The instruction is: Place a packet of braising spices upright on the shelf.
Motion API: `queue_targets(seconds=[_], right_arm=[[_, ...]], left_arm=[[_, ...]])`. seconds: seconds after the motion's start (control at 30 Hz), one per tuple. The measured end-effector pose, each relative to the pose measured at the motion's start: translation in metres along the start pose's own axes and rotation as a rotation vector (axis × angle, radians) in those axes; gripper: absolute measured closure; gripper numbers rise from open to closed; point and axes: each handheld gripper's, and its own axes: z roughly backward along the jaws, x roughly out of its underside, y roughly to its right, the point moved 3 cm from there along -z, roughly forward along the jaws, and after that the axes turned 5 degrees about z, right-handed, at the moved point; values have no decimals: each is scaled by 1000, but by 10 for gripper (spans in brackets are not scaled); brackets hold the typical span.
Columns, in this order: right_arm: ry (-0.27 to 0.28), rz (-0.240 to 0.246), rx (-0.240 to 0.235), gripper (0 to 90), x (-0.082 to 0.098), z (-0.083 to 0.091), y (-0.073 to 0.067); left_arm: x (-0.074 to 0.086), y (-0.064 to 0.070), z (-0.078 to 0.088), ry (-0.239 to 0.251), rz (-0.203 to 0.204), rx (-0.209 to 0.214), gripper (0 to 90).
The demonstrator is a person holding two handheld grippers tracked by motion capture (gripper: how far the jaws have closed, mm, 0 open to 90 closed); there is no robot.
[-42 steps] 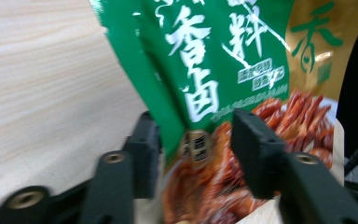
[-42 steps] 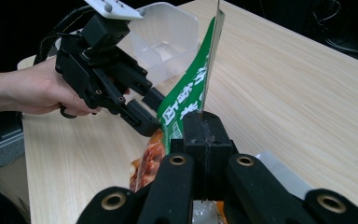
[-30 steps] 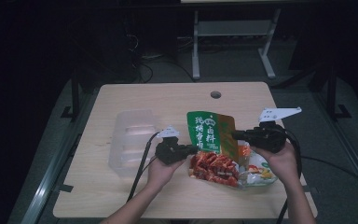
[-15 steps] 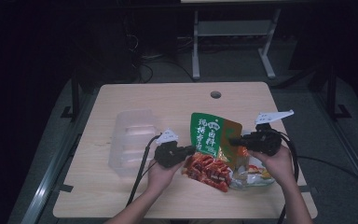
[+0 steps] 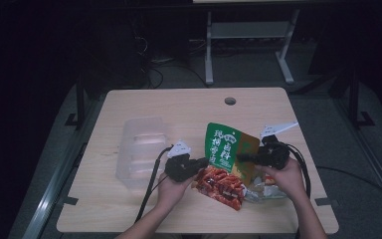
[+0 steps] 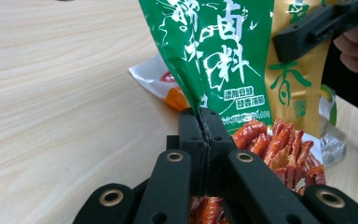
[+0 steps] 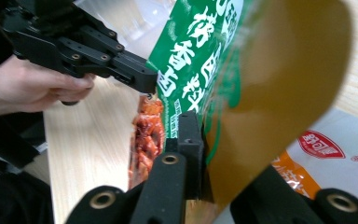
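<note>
Far left on the table (image 5: 129, 104) sits a clear plastic container (image 5: 140, 149), empty as far as I can tell, well apart from the action. My left gripper (image 5: 199, 163) is clamped tight, jaws fully closed w/ no gap, on the left edge of the green snack bag (image 5: 225, 147), just above the red pic of spicy strips. In the left gripper view the pinch is right at the bag's edge (image 6: 200, 112), film creased where it enters the jaws. The bag stands tilted up off the table, long axis running away from me, held between both hands. My right gripper (image 5: 244, 158) is closed on the bag's right side, over the gold panel (image 7: 279, 93); jaws nip the film edge-on. Both grips sit at abt the same height, facing each other across the bag, so the nxt move prob turns on pulling apart sideways. A white pouch (image 5: 266, 189) lies under my right hand.

Vs half a sec ago: bag is raised a bit more, and both grippers sit slightly higher.
</note>
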Motion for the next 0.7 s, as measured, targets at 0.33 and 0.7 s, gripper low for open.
queue_targets(seconds=[0.33,0.7], right_arm=[[28,40,-27,895,-6,7,-16],[69,163,2,898,-34,20,-58]], left_arm=[[10,13,22,-16,-95,-11,679],[23,23,59,2,-139,2,554]])
